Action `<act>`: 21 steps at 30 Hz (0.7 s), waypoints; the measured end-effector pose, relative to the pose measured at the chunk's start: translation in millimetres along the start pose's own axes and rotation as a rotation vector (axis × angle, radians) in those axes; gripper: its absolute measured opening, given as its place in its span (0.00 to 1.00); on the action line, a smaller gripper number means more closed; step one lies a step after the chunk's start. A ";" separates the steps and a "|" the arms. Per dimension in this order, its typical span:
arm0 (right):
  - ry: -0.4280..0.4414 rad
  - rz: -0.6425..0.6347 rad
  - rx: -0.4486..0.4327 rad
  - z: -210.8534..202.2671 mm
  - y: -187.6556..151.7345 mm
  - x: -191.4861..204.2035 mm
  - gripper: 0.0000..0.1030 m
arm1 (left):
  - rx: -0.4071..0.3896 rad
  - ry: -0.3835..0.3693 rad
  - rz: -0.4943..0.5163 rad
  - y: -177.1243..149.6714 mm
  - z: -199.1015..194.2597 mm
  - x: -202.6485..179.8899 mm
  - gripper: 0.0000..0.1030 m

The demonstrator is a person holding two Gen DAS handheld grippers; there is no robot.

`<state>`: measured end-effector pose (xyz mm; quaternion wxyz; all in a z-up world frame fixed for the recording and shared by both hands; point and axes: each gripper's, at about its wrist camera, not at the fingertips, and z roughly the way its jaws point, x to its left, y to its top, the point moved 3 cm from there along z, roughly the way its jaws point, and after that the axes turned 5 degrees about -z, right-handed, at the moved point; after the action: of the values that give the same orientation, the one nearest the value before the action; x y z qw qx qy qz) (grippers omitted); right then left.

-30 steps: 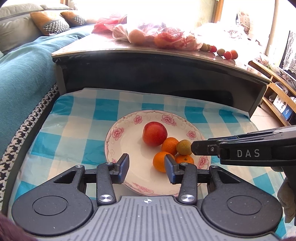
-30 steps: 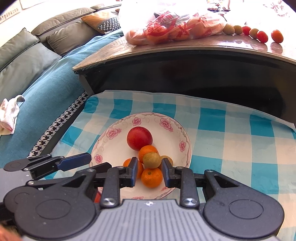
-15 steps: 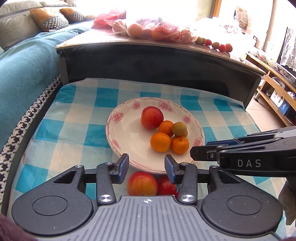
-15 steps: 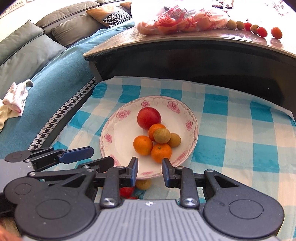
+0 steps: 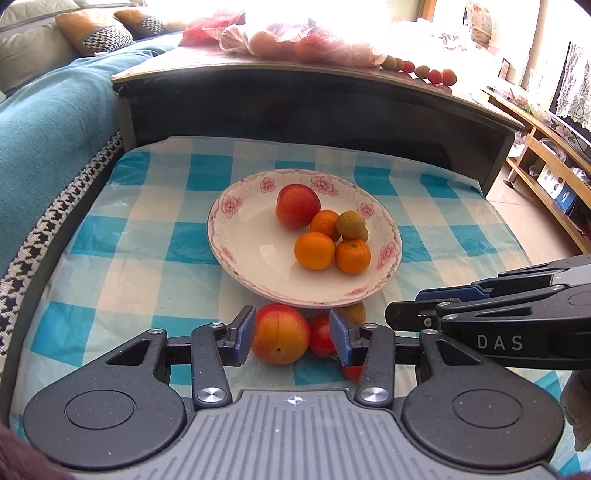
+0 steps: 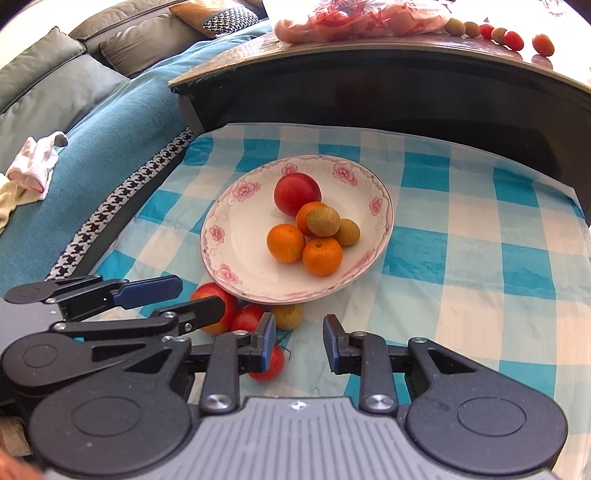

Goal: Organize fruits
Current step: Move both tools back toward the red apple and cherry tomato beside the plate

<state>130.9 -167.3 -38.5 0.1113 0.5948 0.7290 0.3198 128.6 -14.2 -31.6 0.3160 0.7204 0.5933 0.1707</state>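
Where the blue-and-white checked cloth point(image 5: 122, 236) fills the middle of both views, a flowered plate point(image 5: 243, 254) sits at frame centre and carries a red peach point(image 5: 297, 205), three small oranges point(image 5: 314, 250) and two brownish-green round fruits point(image 6: 323, 220), all clustered right of the plate's middle and touching one another. Just below the plate's near rim, on the cloth, lie a red-and-yellow peach point(image 5: 281, 339), a small red fruit point(image 5: 320, 336) beside it, a brownish-green fruit point(image 6: 288, 316) and, lower still, another small red fruit point(image 6: 271, 363). At lower centre of the left wrist view, the left gripper point(image 5: 291, 336) brackets the red-and-yellow peach; its jaws are opening, one blue pad close to the peach's left side and the other apart from it. The right gripper point(image 6: 299, 341) appears at lower centre of its own view, jaws parted narrowly over bare cloth and holding nothing. Along the upper edge, a dark table point(image 5: 314, 99) bears a plastic bag of fruit point(image 6: 354, 18) and a row of loose small fruits point(image 6: 498, 35); a teal sofa point(image 6: 122, 110) occupies the upper left.
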 end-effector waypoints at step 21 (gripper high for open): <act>-0.004 -0.013 0.044 11.2 -13.0 4.9 0.42 | -0.033 0.059 0.019 -5.6 -6.7 0.4 0.54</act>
<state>125.3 -160.1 -53.9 0.1018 0.5932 0.7394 0.3018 120.4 -11.6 -30.3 0.3087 0.7154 0.5925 0.2047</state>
